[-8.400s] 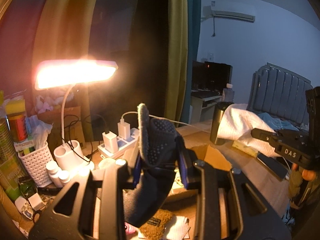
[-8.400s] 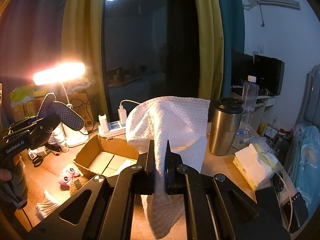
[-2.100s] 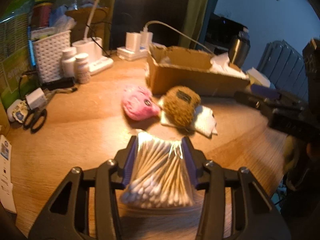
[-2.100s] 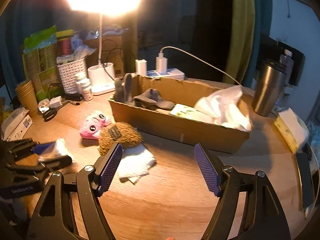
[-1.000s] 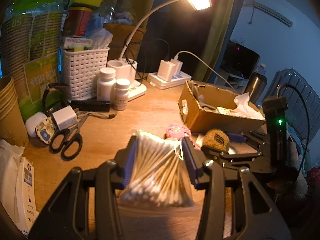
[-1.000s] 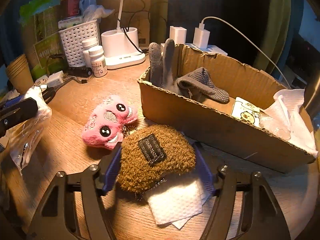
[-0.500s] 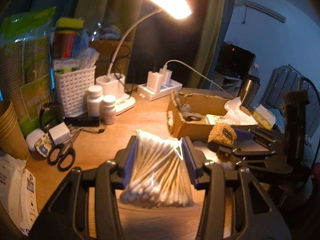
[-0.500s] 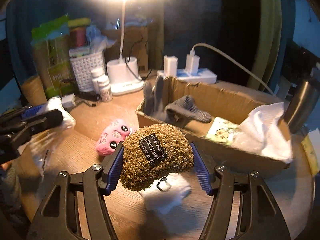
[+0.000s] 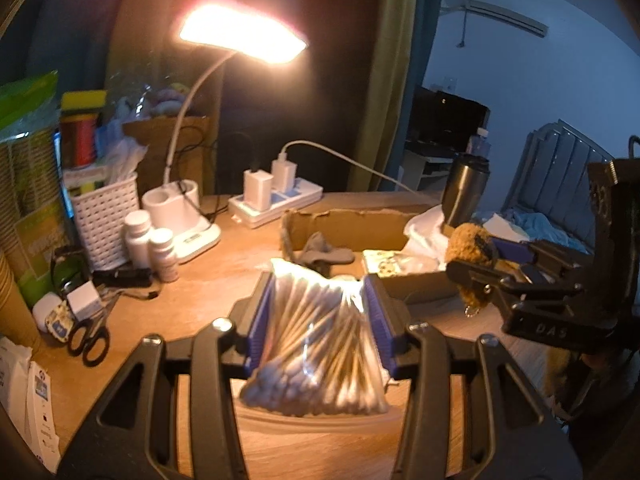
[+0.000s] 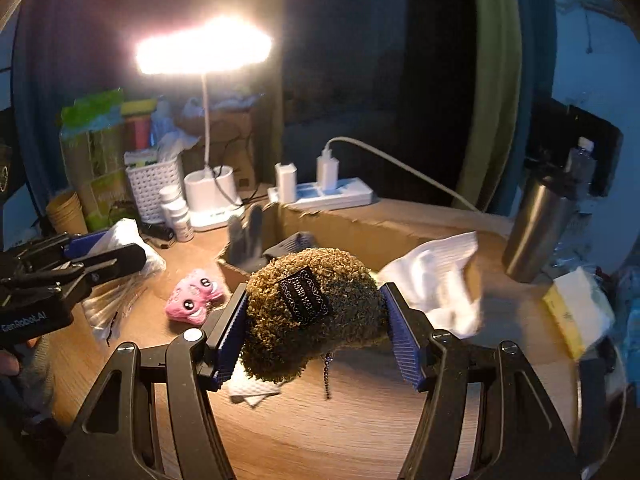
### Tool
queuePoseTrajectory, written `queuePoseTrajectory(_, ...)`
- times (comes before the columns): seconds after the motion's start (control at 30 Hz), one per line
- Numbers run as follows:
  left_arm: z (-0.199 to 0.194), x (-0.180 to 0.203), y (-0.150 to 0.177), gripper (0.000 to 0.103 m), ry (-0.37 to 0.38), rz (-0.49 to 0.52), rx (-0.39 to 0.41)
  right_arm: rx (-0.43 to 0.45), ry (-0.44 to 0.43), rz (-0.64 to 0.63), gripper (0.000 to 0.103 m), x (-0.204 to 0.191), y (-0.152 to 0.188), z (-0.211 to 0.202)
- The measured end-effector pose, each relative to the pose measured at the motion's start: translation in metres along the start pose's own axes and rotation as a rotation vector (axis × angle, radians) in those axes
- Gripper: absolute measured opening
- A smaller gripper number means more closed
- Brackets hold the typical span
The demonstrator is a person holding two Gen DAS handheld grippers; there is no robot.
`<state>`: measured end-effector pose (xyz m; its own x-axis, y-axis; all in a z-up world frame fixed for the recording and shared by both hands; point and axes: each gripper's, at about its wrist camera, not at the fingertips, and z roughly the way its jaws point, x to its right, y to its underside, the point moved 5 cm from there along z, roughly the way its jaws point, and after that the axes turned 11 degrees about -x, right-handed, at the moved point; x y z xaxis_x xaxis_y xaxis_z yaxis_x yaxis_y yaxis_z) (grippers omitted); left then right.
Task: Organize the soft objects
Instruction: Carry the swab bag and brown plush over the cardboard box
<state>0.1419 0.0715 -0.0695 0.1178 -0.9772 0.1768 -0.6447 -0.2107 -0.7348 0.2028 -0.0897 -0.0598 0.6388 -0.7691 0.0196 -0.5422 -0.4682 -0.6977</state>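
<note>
Left tool (image 9: 320, 316) is clamped on a clear bag of cotton swabs (image 9: 316, 344) – swab sticks run lengthwise along the fingers, fanning a bit, cotton tips bunched at the near end, bag held up off the counter (image 9: 208, 276).

Right tool (image 10: 316, 332) grips a fuzzy brown plush (image 10: 312, 312) between its blue pads, held above the counter; its long axis runs across the fingers, black label facing up (bead chain dangling below).

Under it a white folded wipe (image 10: 256, 390) lies flat on the counter. A pink plush (image 10: 194, 295) sits w/ eyes up, just left of the cardboard box (image 10: 360, 224).

Box runs lengthwise left-right – grey gloves (image 10: 248, 240) at its left end, white cloth (image 10: 436, 276) draped over its right end.
</note>
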Motion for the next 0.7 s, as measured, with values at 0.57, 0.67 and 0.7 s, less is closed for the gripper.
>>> queuePoseTrajectory(0.57,0.008,0.045,-0.057,0.046,0.012,0.110,0.117,0.091,0.042,0.080,0.067,0.058,-0.017,-0.021)
queuePoseTrajectory(0.67,0.011,0.048,-0.068,0.046,0.012,0.124,0.144,0.104,0.049,0.091,0.067,0.066,-0.020,-0.021)
queuePoseTrajectory(0.7,0.013,0.049,-0.071,0.046,0.008,0.127,0.148,0.107,0.051,0.093,0.067,0.069,-0.021,-0.021)
